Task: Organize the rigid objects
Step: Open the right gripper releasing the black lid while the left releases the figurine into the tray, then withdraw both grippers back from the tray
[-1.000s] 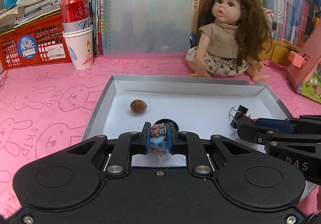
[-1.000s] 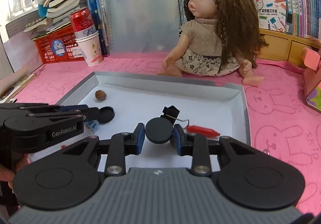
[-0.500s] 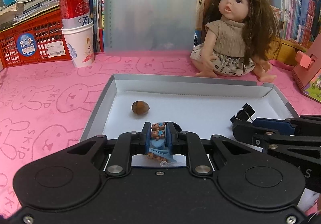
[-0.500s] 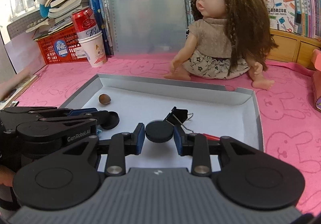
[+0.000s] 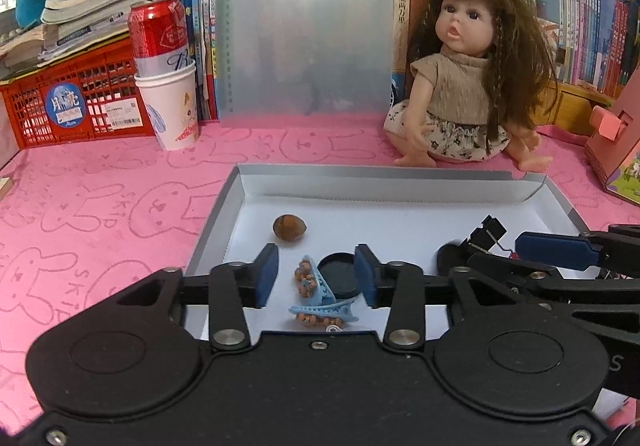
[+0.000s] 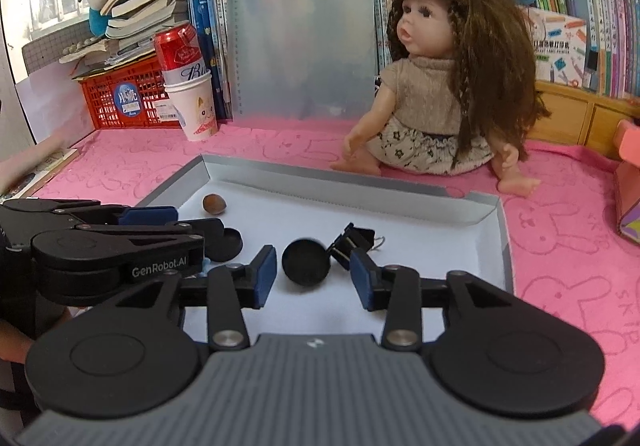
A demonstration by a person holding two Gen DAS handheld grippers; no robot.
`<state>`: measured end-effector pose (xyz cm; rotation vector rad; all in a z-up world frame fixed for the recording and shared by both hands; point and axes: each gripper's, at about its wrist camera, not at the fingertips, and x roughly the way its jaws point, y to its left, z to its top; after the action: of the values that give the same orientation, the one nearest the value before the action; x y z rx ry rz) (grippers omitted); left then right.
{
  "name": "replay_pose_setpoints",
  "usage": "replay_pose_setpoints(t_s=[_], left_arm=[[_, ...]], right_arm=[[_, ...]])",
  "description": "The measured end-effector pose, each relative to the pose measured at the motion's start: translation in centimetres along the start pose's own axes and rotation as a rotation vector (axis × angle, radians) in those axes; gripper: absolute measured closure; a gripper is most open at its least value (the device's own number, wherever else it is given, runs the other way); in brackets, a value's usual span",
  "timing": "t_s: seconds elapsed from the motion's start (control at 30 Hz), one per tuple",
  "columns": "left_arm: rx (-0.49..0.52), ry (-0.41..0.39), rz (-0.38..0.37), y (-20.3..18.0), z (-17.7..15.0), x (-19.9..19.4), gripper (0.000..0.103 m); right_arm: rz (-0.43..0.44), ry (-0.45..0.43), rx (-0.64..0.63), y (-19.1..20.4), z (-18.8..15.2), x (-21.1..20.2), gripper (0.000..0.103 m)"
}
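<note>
Left hand pose: left gripper (image 5: 316,276) tips down over the near left part of the tray (image 5: 384,184), right gripper close by on its right.
Right hand pose: right gripper (image 6: 313,278) angled down the same way over the tray's near middle.
Tray contents: nut (image 5: 289,226) just ahead of the left gripper, blue hair clip (image 5: 316,298), two black discs, a black binder clip (image 6: 352,242) ahead-right of the right gripper.
Left gripper: released, jaws opening; the hair clip lies loose between them, touching neither pad, with a black disc (image 5: 340,274) right beside it.
Right gripper: also let go, jaws opening; the other black disc (image 6: 306,261) sits between them, clear of both pads.
Bench behind: red can (image 5: 158,32) in a paper cup (image 5: 172,110) far left, doll (image 5: 468,82) far right.
</note>
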<state>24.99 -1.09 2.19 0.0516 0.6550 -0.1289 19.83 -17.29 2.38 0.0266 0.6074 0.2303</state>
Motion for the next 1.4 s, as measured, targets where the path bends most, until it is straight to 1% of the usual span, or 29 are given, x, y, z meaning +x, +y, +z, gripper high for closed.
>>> replay_pose_setpoints(t_s=[0.07,0.17,0.2,0.27,0.3,0.37,0.47,0.63,0.8,1.07,1.4], left_arm=[[-0.001,-0.005,-0.003,0.1,0.1,-0.3,0.052],[-0.004,-0.011,-0.004,0.1,0.2,-0.8,0.043],[-0.006,-0.013,-0.001,0.2,0.3,-0.9,0.042],[-0.010,-0.018,0.001,0.3,0.4,-1.2,0.034],[-0.011,-0.020,0.000,0.3,0.4,-1.3,0.033],[-0.010,-0.024,0.002,0.3,0.4,-1.6,0.026],[0.005,-0.040,0.003,0.1,0.5,-2.2,0.023],[0.012,-0.051,0.003,-0.1,0.4,-3.1,0.019],[-0.001,-0.060,-0.008,-0.1,-0.1,-4.0,0.018],[0.000,-0.075,-0.035,-0.4,-0.9,-5.9,0.016],[0.001,-0.090,-0.047,-0.2,-2.7,-8.6,0.015]], right_arm=[[-0.006,-0.015,-0.005,0.1,0.1,-0.4,0.036],[-0.021,-0.035,-0.006,0.0,0.2,-0.9,0.027],[-0.026,-0.040,-0.006,0.0,0.2,-1.0,0.026],[-0.037,-0.046,-0.004,-0.2,0.2,-1.2,0.021],[-0.042,-0.049,-0.004,-0.2,0.2,-1.3,0.021],[-0.052,-0.054,-0.003,-0.3,0.2,-1.4,0.018],[-0.066,-0.061,-0.001,-0.5,0.1,-1.8,0.016],[-0.100,-0.066,0.011,-0.8,-0.2,-2.5,0.013],[-0.136,-0.072,-0.004,-0.7,-0.8,-3.4,0.009],[-0.146,-0.092,0.023,-1.0,-1.5,-5.0,0.005],[-0.138,-0.112,0.022,-0.4,-2.9,-7.2,0.004]])
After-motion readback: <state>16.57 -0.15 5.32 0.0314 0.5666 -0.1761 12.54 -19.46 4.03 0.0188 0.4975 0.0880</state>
